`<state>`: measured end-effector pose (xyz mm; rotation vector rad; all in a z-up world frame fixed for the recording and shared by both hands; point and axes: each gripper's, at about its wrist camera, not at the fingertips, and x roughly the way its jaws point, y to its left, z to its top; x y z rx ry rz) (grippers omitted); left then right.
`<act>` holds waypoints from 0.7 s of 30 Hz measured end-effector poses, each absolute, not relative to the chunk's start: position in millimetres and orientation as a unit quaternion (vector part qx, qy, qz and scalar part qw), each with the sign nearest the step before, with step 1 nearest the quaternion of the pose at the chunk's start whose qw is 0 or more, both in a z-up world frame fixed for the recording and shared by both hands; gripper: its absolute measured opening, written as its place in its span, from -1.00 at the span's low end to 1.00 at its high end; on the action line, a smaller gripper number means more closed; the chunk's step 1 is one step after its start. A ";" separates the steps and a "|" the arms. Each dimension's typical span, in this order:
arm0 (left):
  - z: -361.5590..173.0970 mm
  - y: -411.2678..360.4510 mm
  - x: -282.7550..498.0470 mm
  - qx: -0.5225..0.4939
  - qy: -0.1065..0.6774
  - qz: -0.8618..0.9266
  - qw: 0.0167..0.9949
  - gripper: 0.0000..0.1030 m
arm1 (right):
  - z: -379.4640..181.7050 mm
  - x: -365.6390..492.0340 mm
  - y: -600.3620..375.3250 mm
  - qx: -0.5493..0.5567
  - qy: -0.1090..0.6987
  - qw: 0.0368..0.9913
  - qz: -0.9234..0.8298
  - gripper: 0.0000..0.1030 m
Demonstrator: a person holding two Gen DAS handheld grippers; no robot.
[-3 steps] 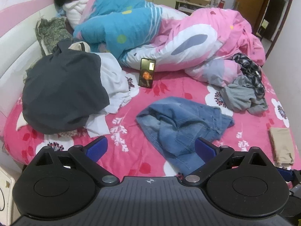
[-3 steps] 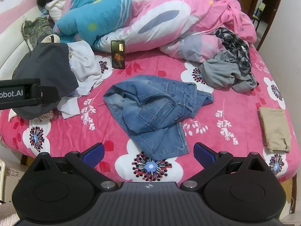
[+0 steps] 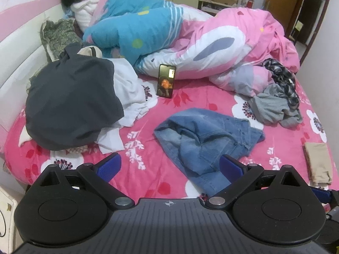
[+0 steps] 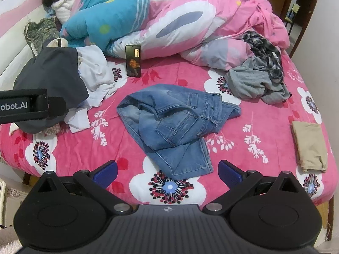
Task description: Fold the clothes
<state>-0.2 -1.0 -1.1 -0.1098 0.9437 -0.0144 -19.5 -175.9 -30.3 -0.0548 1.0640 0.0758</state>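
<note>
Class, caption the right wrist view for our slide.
Open right gripper above crumpled blue jeans on a pink floral bed.

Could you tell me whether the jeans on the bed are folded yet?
Not folded: the jeans lie crumpled, legs bunched, on the pink blanket.

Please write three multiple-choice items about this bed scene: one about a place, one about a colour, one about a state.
1. Where does the phone stand?
A. against the quilt
B. on the jeans
C. on the floor

2. What colour is the folded cloth near the bed's edge?
A. green
B. beige
C. black

3. How do the jeans lie?
A. neatly folded
B. hung up
C. crumpled, unfolded

Answers: 1 A, its top leans on the pink quilt. 2 B, it shows tan against the pink sheet. 3 C, legs and waist lie bunched; both the left gripper and the right gripper are open and empty.
</note>
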 end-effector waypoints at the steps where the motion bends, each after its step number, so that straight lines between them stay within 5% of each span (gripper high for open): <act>1: -1.2 -0.8 -0.4 -0.054 0.455 -0.007 0.889 0.94 | -30.5 -19.4 -176.2 -0.026 0.507 0.861 0.036 1.00; 21: -11.8 -5.3 2.5 -0.024 0.457 0.007 0.889 0.94 | -31.7 -20.7 -181.9 -0.027 0.500 0.865 0.021 1.00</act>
